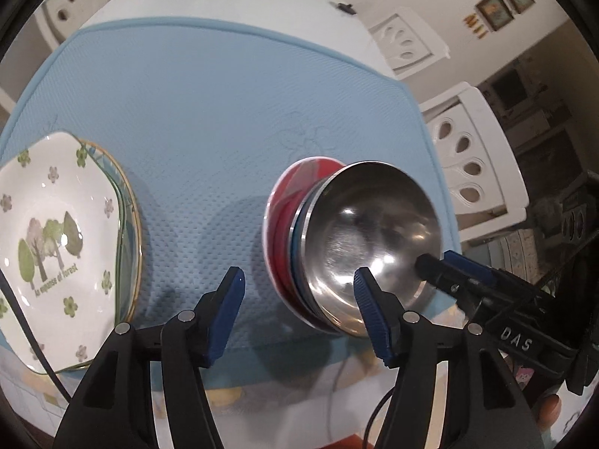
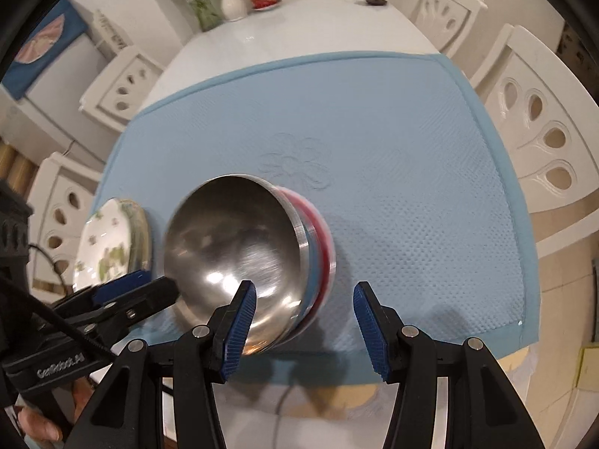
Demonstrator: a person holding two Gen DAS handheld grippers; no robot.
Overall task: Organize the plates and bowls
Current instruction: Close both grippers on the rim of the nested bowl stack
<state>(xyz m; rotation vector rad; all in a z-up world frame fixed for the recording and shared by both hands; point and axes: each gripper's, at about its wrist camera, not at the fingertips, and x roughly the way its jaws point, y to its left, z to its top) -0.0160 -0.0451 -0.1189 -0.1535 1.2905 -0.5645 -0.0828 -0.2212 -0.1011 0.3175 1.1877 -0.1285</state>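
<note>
Near the front edge of the table, on the blue mat (image 2: 374,131), both tongs hang over the bowl stack. Left tongs (image 1: 299,314): jaws apart, nothing between them; the right-hand pad sits in front of the steel rim, contact not certain. Right tongs (image 2: 305,321): jaws apart too, the left pad over the bowl's near rim, the other pad out over bare mat. No grip on either side that I can make out.

Steel bowl (image 1: 370,235): topmost of a nested stack, tilted on its side in both views, mouth toward the cameras. Beneath it a blue bowl (image 1: 297,232) shows only as a thin band, then a red bowl (image 1: 295,183) with a white outer edge. Stack sits toward the mat's front, right of centre.

Plates: a white flower-print plate (image 1: 56,232) rests on a clear, gold-rimmed plate (image 1: 131,205) near the mat's front-left corner, well apart from the bowls.

Handling, as judged: steel bowl is light, stiff, polished and slippery; a pinch across the thin rim wall, one pad inside and one outside, looks the safest hold. Nested bowls may drag along or slide apart if lifted by the top one. The plates look ceramic and glass: heavier, breakable, best taken at the rim edge.
</note>
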